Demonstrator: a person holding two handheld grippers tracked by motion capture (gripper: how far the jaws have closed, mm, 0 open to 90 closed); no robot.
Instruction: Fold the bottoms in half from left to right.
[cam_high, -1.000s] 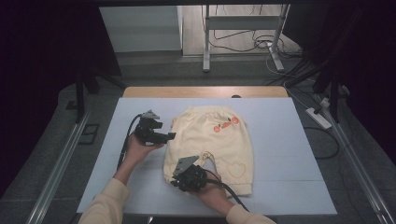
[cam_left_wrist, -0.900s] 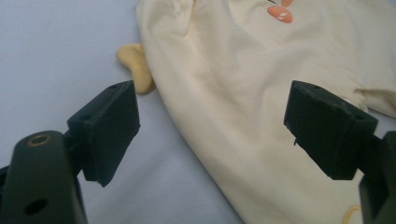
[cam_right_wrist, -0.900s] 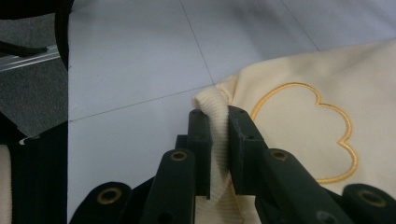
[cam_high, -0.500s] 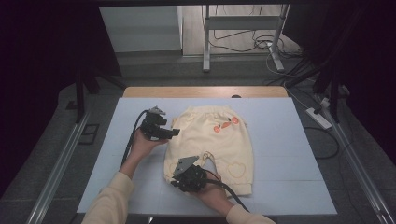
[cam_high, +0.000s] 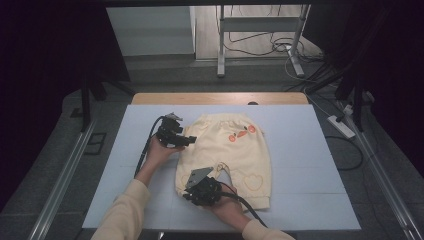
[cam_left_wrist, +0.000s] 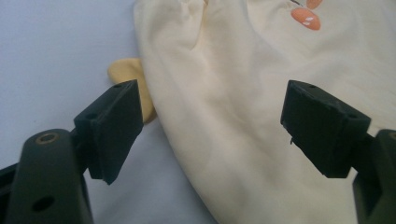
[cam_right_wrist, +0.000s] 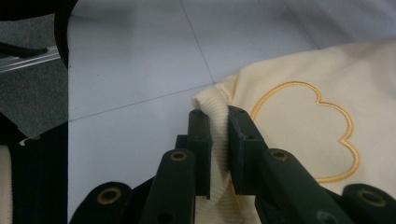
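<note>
Shorts (cam_high: 235, 147) mid-table (cam_high: 310, 150); left hand-held gripper (cam_high: 192, 140) at waist edge, right hand-held gripper (cam_high: 186, 196) at near cuff.

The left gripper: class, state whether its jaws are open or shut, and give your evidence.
Open. In the left gripper view the left gripper has its two black jaws standing wide apart, over the edge of the cream trousers, gripping nothing.

Bare table (cam_high: 310, 150) lies open right of the shorts (cam_high: 235, 150), nothing standing in a gripper's way.
</note>
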